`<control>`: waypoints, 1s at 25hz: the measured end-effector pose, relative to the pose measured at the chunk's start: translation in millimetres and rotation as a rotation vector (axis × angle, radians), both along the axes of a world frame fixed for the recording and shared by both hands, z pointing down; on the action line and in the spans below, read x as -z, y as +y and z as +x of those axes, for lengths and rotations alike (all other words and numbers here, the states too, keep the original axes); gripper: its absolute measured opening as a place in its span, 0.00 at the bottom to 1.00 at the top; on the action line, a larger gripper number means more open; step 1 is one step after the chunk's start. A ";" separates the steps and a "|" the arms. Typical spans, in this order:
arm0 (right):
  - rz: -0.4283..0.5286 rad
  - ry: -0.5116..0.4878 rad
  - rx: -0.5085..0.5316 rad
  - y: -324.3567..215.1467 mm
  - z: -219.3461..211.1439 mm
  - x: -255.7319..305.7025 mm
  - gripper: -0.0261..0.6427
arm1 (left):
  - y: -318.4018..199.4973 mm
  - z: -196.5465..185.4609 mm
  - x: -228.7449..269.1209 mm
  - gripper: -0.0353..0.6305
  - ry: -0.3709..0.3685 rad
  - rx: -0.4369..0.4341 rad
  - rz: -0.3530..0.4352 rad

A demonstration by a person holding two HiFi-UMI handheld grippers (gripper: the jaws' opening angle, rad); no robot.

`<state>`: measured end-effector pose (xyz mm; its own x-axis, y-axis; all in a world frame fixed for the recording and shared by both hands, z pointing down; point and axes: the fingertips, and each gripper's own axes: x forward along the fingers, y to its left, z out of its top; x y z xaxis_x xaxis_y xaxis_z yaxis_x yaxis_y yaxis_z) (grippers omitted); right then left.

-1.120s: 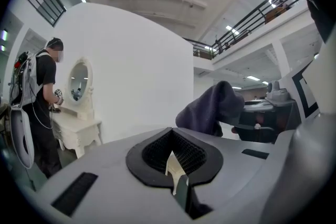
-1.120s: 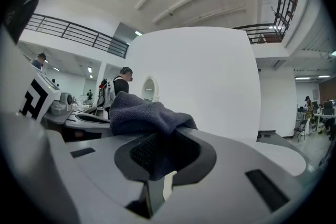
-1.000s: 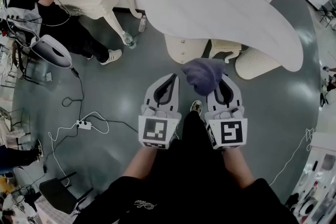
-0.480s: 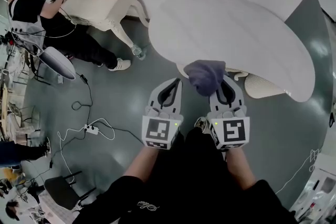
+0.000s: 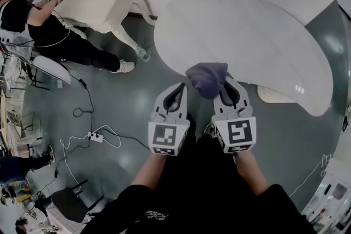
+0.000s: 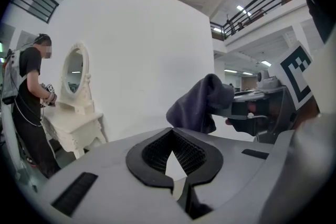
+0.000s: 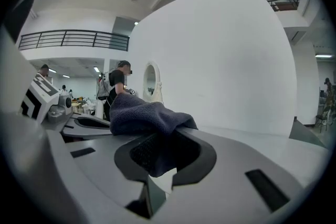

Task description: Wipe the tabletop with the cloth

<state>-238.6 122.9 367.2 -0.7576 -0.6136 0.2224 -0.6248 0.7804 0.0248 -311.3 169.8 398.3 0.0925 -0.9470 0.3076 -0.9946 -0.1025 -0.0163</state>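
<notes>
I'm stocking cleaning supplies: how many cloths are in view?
1: a dark purple cloth clamped in the fingers of the right gripper, at the white tabletop's near edge. The left gripper holds none; others may lie outside the views.

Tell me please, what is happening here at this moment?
A person holds a gripper in each hand. The right gripper is shut on a dark cloth and holds it over the near edge of the white tabletop. Whether the cloth touches the surface cannot be told. The left gripper is beside it, jaws together, holding nothing.
</notes>
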 end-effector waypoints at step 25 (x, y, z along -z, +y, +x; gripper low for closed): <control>-0.255 0.603 0.360 -285.2 -248.1 -168.3 0.09 | -158.3 -167.9 -82.1 0.06 0.116 0.055 -0.202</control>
